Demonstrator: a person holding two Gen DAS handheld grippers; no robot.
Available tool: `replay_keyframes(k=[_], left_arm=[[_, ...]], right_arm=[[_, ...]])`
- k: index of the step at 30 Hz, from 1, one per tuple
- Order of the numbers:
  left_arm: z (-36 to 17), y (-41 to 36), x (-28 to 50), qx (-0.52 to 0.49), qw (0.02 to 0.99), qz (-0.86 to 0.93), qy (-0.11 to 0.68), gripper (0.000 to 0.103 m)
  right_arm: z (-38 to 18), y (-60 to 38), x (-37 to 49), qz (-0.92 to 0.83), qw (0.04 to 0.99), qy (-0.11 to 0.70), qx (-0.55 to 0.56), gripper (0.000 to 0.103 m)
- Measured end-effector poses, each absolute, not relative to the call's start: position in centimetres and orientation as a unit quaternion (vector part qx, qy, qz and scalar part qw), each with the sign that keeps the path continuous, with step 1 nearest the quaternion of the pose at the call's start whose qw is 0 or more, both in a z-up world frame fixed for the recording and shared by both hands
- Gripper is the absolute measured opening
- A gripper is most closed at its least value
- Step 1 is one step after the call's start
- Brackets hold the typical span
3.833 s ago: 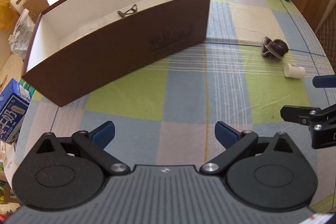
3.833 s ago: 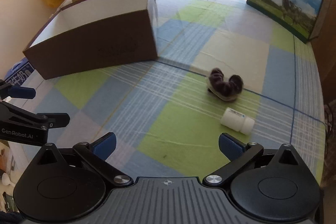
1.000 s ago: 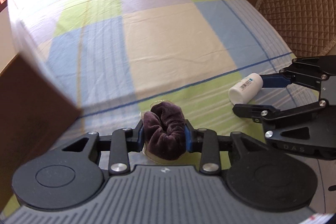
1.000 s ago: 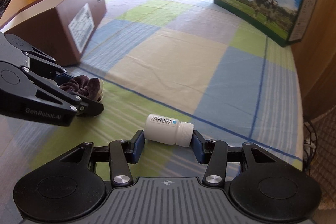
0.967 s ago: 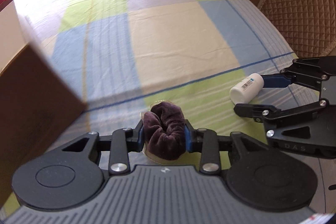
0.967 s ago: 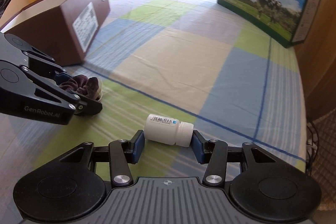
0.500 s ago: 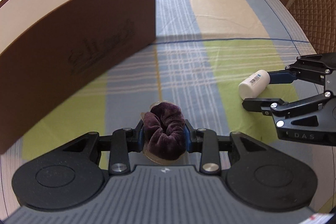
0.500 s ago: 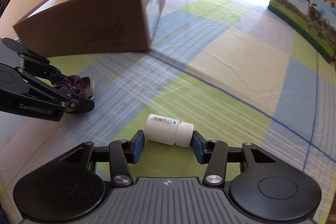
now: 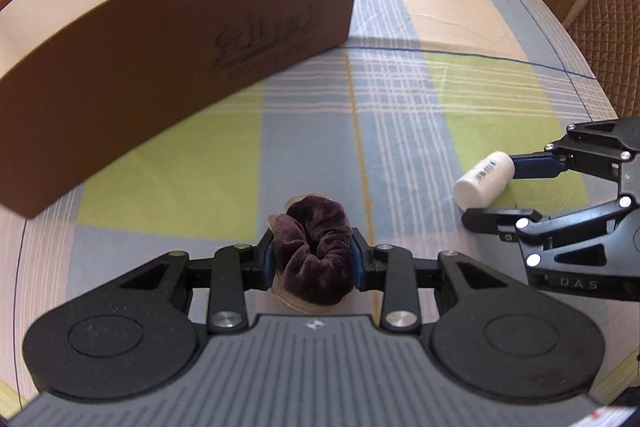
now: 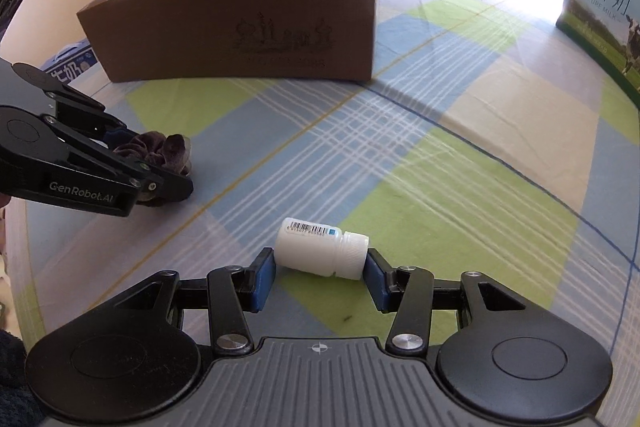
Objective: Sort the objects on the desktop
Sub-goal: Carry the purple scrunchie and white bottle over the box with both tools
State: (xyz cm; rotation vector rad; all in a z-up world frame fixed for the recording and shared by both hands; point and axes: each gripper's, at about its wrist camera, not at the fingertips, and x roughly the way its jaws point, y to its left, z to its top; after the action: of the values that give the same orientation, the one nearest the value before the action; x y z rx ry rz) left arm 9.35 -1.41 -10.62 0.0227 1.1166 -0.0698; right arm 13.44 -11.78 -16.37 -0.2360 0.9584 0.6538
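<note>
the left gripper (image 9: 313, 261) has its jaws closed tight on a dark purple velvet scrunchie (image 9: 314, 253), low in the middle of the left wrist view. the right gripper (image 10: 320, 269) has its jaws pressed on both ends of a white pill bottle (image 10: 320, 247), lying sideways at lower centre of the right wrist view. a brown open box (image 9: 168, 15) fills the upper left of the left view, standing on the checked bench (image 9: 400, 115). a milk carton (image 10: 600, 11) stands at far right.

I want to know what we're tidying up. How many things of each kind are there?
Purple scrunchie: 1
White bottle: 1
Brown box: 1
Milk carton with a cow: 1
Total: 4
</note>
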Motion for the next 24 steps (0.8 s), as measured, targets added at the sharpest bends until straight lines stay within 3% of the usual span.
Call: replay_keyframes(k=[2, 4, 5, 14, 18, 23, 24], left_arm=[[-10.6, -0.9, 8.8, 0.006, 0.847, -0.029, 0.531, 0.030], [-10.6, -0.5, 8.4, 0.001, 0.847, -0.024, 0.530, 0.030], [-10.5, -0.2, 8.2, -0.001, 0.848, -0.022, 0.530, 0.030], [-10.6, 1.3, 7.2, -0.014, 0.850, -0.007, 0.527, 0.030], [-10.6, 1.7, 7.1, -0.017, 0.850, -0.005, 0.526, 0.030], [-10.7, 1.9, 7.2, -0.016, 0.850, -0.009, 0.526, 0.030], [-10.7, 2.0, 7.2, -0.016, 0.851, -0.010, 0.526, 0.030]], right_arm=[[-16.4, -11.6, 13.3, 0.307, 0.832, 0.451, -0.101, 0.049], [-16.5, -11.3, 13.3, 0.302, 0.835, 0.451, -0.095, 0.065], [-16.5, -11.1, 13.2, 0.297, 0.838, 0.448, -0.094, 0.067], [-16.2, -10.4, 13.1, 0.250, 0.856, 0.445, -0.080, 0.068], [-16.1, -10.2, 13.2, 0.242, 0.859, 0.445, -0.078, 0.064], [-16.2, -9.9, 13.3, 0.231, 0.857, 0.454, -0.081, 0.044], [-16.3, -10.0, 13.2, 0.228, 0.857, 0.454, -0.080, 0.044]])
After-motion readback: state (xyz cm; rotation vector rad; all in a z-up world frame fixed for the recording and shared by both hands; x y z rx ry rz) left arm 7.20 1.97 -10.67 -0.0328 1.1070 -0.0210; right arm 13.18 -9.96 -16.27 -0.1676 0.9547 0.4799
